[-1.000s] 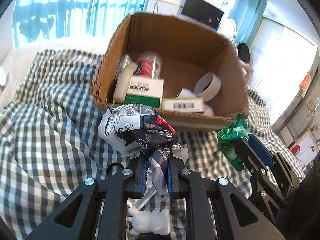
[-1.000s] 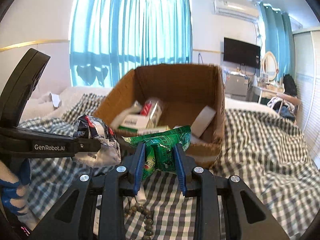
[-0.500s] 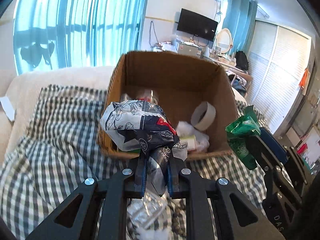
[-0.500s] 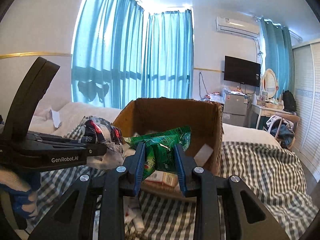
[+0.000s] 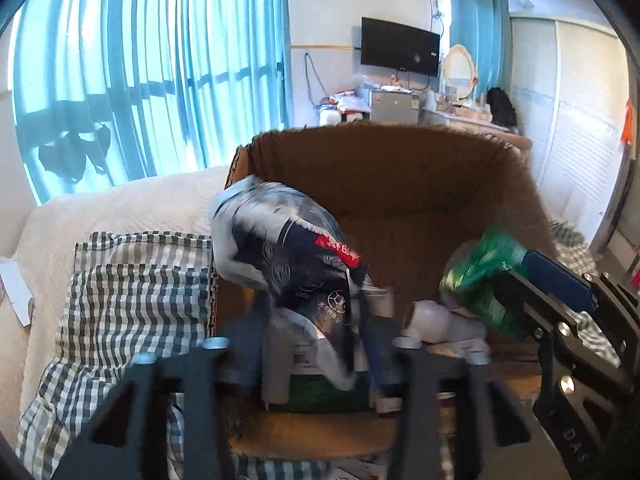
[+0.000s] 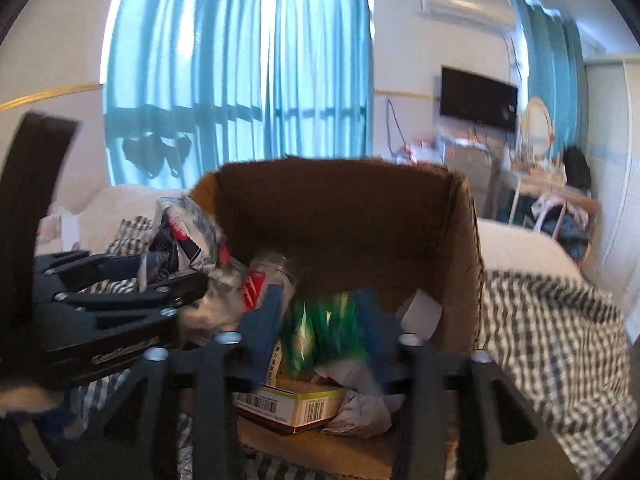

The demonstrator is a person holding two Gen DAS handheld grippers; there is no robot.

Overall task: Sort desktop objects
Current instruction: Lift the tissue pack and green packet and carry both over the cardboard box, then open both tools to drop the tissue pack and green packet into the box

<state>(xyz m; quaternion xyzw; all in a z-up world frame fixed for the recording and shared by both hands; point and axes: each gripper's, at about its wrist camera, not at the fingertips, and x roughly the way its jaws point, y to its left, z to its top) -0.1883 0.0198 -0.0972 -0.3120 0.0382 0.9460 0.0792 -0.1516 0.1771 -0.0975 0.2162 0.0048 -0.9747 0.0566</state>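
My left gripper (image 5: 312,340) is over the open cardboard box (image 5: 400,168), with a crumpled white and navy snack bag (image 5: 288,256) between its wide-spread fingers; the frame is blurred, so grip is unclear. My right gripper (image 6: 320,340) is also over the box (image 6: 344,200), with a green packet (image 6: 324,328) between its spread fingers, likewise blurred. The right gripper with the green packet (image 5: 484,272) shows at the right of the left wrist view. The left gripper (image 6: 160,288) and its bag (image 6: 180,236) show at the left of the right wrist view.
The box holds a barcoded carton (image 6: 296,404), a green carton (image 5: 328,392), a jar with a red label (image 6: 264,276) and crumpled paper (image 6: 360,412). It sits on a green checked cloth (image 6: 552,340) over a white bed (image 5: 120,208). Curtains and a TV are behind.
Both grippers have moved forward over the box rim and tipped down into it. Both sets of fingers stand wider apart than before, and the bags look blurred as they move.
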